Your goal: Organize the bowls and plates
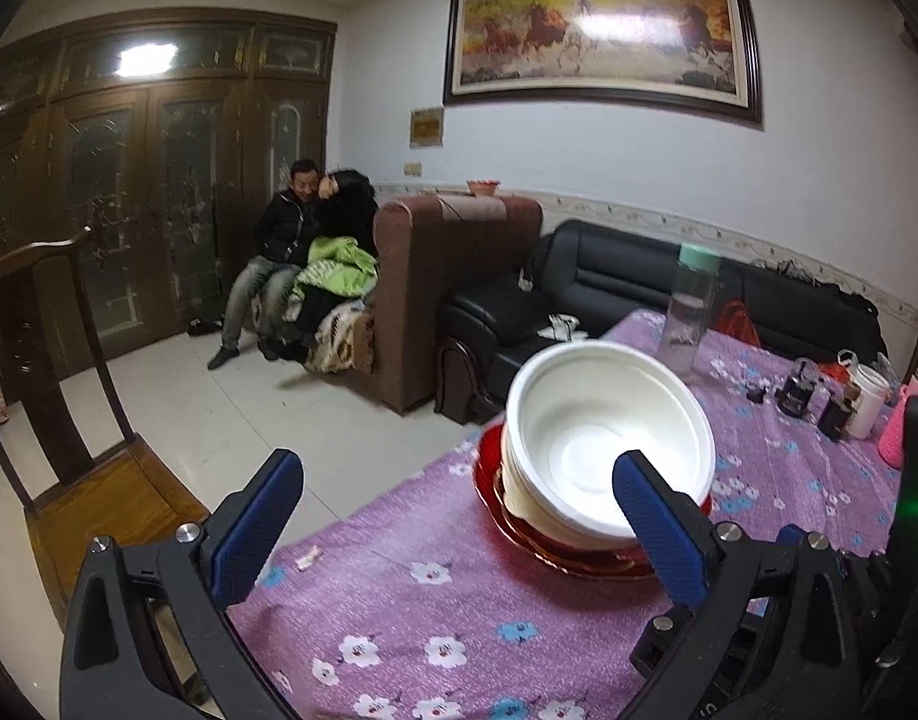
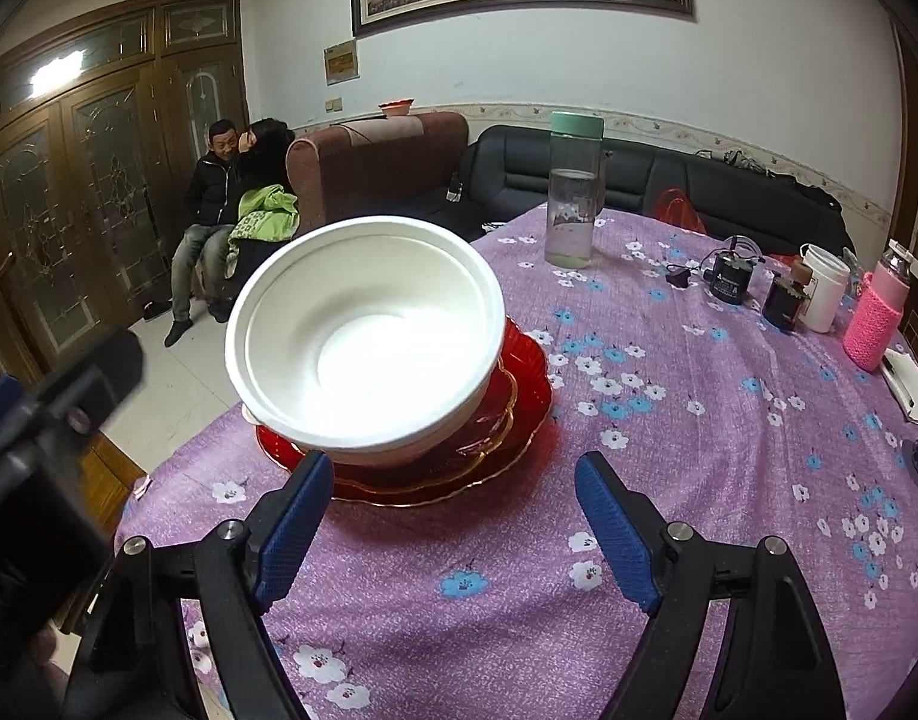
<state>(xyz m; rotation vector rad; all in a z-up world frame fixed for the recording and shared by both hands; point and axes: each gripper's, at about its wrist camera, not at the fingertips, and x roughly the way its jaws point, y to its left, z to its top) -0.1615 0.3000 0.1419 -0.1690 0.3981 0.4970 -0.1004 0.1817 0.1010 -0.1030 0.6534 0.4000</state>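
Floral table [image 2: 699,420]: stacked white bowls [image 2: 369,348], red plates [image 2: 519,408].

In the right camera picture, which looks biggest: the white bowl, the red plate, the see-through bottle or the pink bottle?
1. White bowl, though it sits nearest the camera.
2. Red plate, partly hidden under the bowl, so these two could swap.
3. Clear bottle.
4. Pink bottle.

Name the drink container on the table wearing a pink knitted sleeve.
The bottle at the table's far right edge; the clear green-capped bottle and white cup are bare.
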